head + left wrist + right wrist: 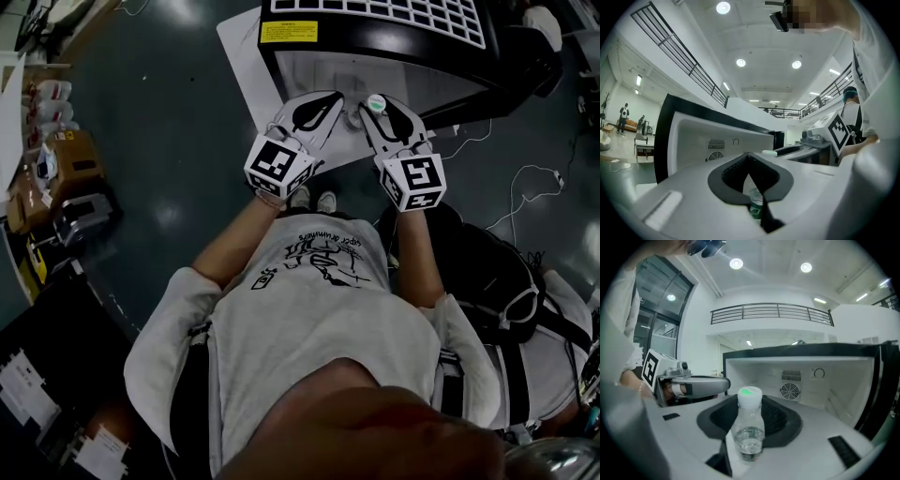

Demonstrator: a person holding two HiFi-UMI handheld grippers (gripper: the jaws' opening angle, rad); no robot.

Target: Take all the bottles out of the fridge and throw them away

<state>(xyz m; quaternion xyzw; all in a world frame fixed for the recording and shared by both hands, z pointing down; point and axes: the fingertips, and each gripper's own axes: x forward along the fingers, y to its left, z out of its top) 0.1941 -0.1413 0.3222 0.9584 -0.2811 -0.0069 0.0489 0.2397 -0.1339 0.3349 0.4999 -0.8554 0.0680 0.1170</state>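
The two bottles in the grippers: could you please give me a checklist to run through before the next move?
1. Right gripper shut on clear bottle: ok.
2. That bottle upright, white cap on: ok.
3. Left gripper shut on green-labelled bottle: ok, though it sits low in the jaws.
4. Grippers apart from each other: ok.
5. Fridge emptied: cannot tell; the grippers hide its floor.
6. Bin within sight: not ok; none shows in any view.

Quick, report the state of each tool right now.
Left tool: closed on a green-labelled bottle.
Right tool: closed on a white-capped bottle with a little water inside.
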